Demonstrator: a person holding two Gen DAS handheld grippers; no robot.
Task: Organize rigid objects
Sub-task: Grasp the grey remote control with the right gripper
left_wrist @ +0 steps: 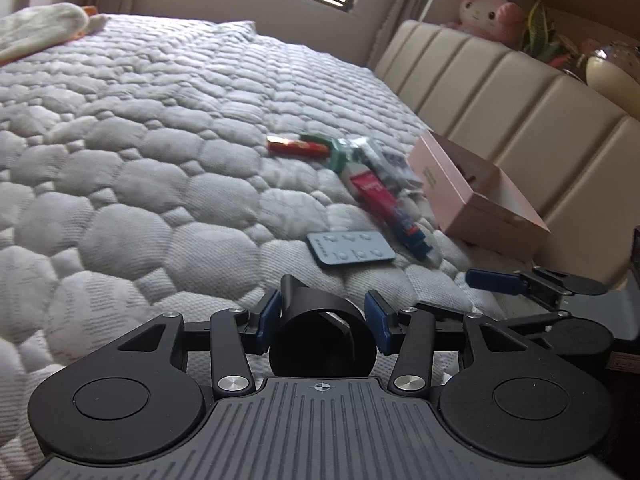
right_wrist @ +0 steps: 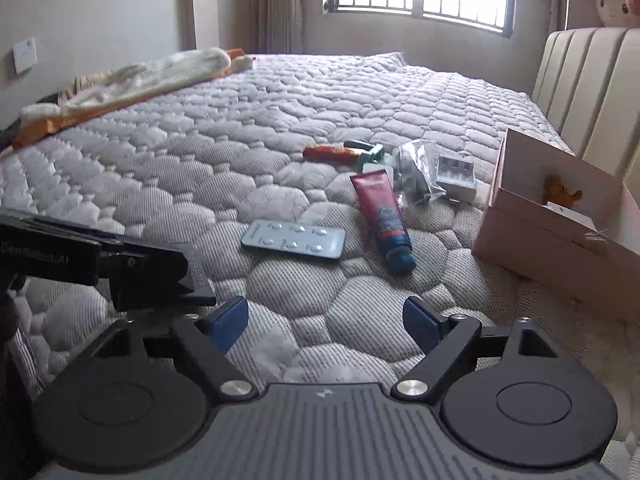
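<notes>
The left gripper fingers are closed on a black plastic cylinder, probably destined for the open pink cardboard box (near the headboard), while the right gripper is wide open and empty.

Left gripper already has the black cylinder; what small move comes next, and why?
Probably carry the black cylinder, clamped in the left gripper, toward the open pink box; the right gripper is open and empty.

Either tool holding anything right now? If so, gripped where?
Left tool grips a black cylindrical cap-like object, pads on its curved sides. Right tool is open and holds nothing.
</notes>
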